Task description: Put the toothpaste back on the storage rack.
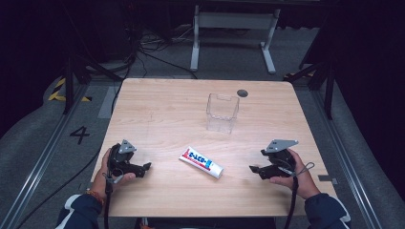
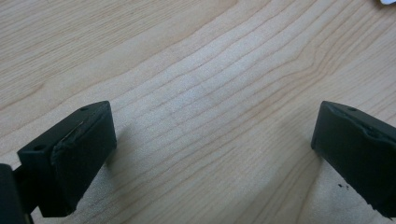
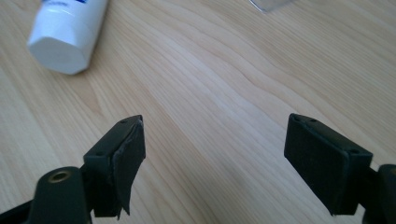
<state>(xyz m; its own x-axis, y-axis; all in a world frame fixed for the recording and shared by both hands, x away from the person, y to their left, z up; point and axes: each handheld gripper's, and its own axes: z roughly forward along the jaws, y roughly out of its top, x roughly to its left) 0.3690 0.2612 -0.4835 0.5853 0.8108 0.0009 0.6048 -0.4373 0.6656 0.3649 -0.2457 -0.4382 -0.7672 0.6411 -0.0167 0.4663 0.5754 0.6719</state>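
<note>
Wooden table (image 1: 157,109), grey floor (image 1: 43,129), dark room

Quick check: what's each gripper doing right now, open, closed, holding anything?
Left gripper: open, nothing between its fingers, bare table ahead.
Right gripper: open, holding nothing; the tube lies ahead, untouched.

Black tools (image 1: 146,168) with grey plates, dark white-striped sleeves (image 1: 79,210)

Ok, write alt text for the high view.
A white tube lies on a wooden table between two hand-held tools, left and right, both empty. A clear box stands behind the tube.
</note>
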